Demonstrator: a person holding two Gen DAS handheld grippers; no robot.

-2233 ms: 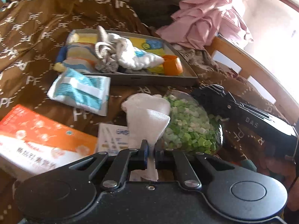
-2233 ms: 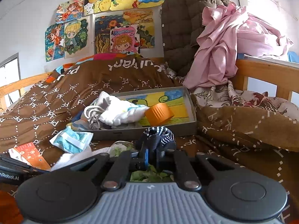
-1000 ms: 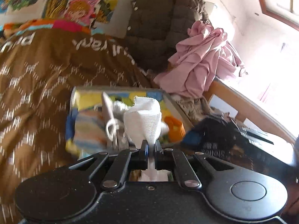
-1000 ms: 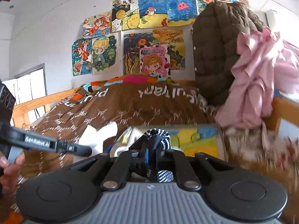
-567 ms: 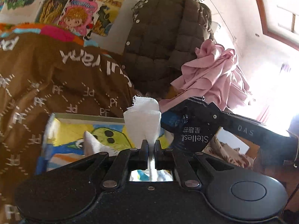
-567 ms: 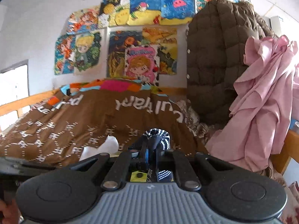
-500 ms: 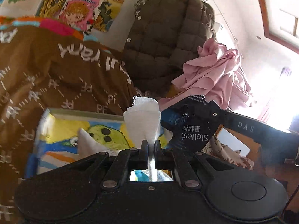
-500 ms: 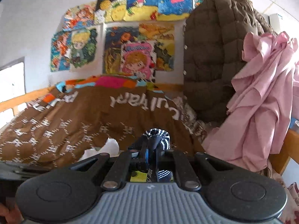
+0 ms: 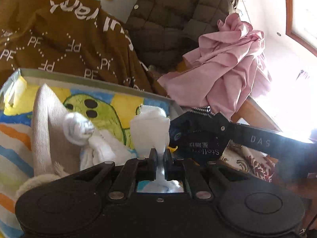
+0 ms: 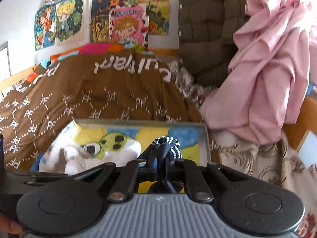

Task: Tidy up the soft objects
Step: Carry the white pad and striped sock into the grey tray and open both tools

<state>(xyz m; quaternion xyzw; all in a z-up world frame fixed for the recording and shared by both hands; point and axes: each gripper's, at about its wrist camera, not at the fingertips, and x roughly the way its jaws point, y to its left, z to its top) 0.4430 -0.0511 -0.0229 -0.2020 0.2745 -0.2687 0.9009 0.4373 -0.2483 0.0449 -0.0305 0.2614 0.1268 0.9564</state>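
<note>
A white cloth [image 9: 149, 132] is pinched between the closed jaws of the left hand-held gripper [image 9: 160, 158], and it stands up from the fingers over the tray [image 9: 95, 79]. In the left wrist view the tray is seen at 9 o'clock from that cloth, with its grey rim and a bright picture of a green face on its floor. More white socks [image 9: 79, 130] are bunched inside the tray, just beside the held cloth at 9 o'clock. The right hand-held gripper [image 10: 161, 162] is closed on a dark sock with white dots [image 10: 170, 146], which is held over the near right part of the tray [image 10: 205, 138] in the right wrist view. In the left wrist view the right hand-held gripper [image 9: 198, 134] is seen at 3 o'clock from the white cloth, very near it. The tray is laid on a bed covered by a brown blanket [image 10: 99, 91] with white letters. A pink cloth [image 10: 273, 69] is heaped at 2 o'clock, and a dark puffy jacket [image 10: 206, 29] is hung at 12 o'clock. Cartoon pictures [image 10: 126, 23] are stuck on the wall at 11 o'clock.
</note>
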